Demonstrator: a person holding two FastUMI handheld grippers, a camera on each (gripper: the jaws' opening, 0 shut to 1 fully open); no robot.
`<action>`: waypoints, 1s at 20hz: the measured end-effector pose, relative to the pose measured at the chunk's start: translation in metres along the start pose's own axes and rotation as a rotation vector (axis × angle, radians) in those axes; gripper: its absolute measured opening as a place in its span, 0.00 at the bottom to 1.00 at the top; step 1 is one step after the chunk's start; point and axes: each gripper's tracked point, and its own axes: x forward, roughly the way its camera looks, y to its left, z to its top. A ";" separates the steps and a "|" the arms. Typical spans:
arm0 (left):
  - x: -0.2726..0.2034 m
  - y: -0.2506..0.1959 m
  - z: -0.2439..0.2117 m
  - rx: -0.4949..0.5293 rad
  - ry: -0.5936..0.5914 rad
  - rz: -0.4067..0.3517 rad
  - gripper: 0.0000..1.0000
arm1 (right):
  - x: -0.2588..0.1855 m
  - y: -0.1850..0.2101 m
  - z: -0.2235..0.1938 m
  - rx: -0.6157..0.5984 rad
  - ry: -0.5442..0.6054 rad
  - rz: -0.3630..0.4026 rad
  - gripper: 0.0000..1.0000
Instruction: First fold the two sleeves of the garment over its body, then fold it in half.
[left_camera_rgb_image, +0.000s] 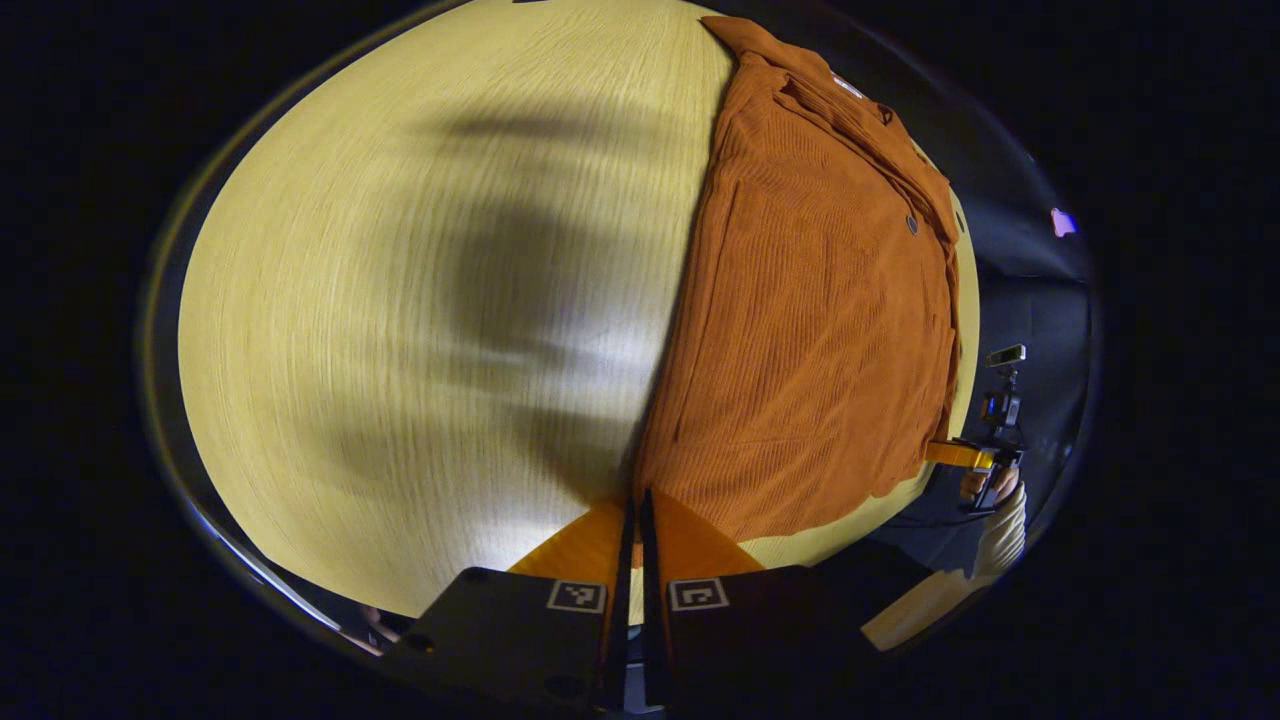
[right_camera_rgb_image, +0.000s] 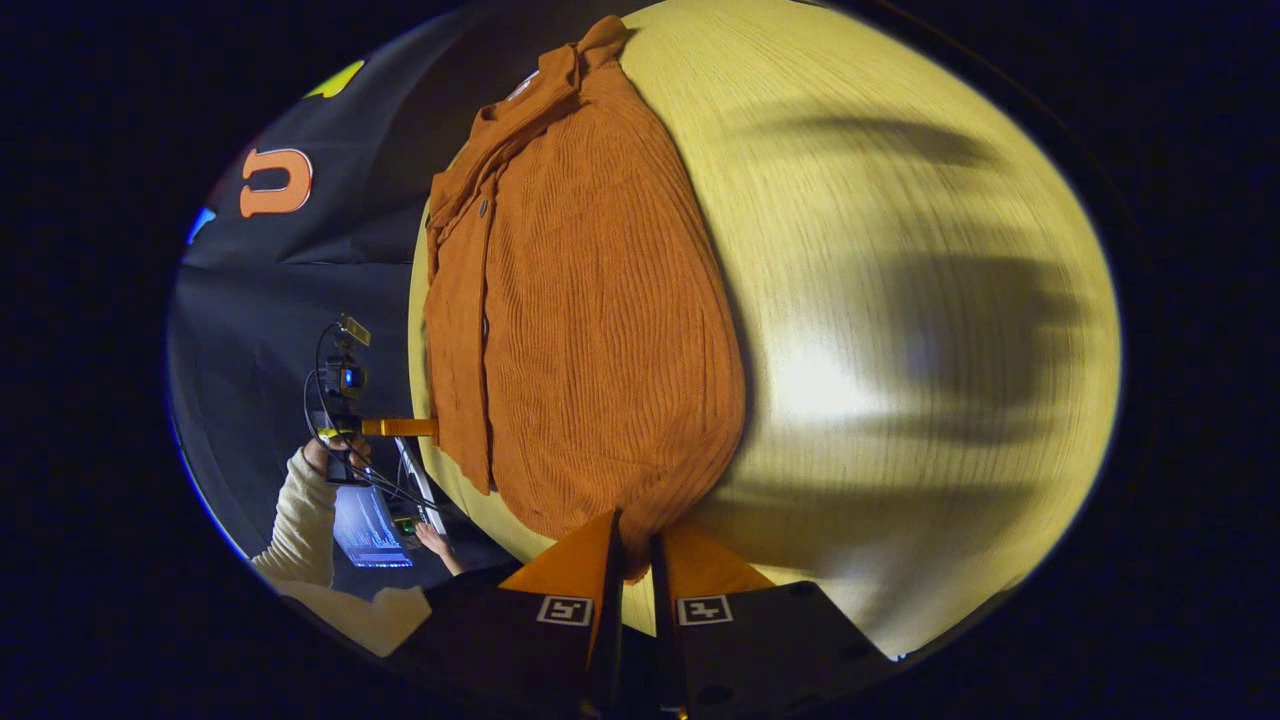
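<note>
Your shirt lies flat on the wooden table, sleeves already folded over its body — a long narrow strip. Your left gripper has its fingers pressed together on the hem corner nearest it. Your right gripper pinches the other hem corner the same way — both held low, just over the table's near edge

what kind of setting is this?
Likely a data-collection booth, not a home: a bare pale wood-grain table against a black cloth wall, one rust-orange ribbed button-up garment laid out, and a lit laptop screen beside the table.
</note>
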 end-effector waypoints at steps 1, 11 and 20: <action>-0.001 -0.001 0.002 0.022 -0.013 0.023 0.05 | -0.007 0.000 0.000 -0.017 -0.006 -0.014 0.10; -0.057 -0.060 0.012 0.121 -0.098 0.089 0.03 | -0.043 0.033 -0.003 -0.165 -0.127 0.008 0.06; -0.191 -0.138 0.071 0.055 -0.204 -0.146 0.02 | -0.110 0.114 0.035 -0.273 -0.247 0.138 0.06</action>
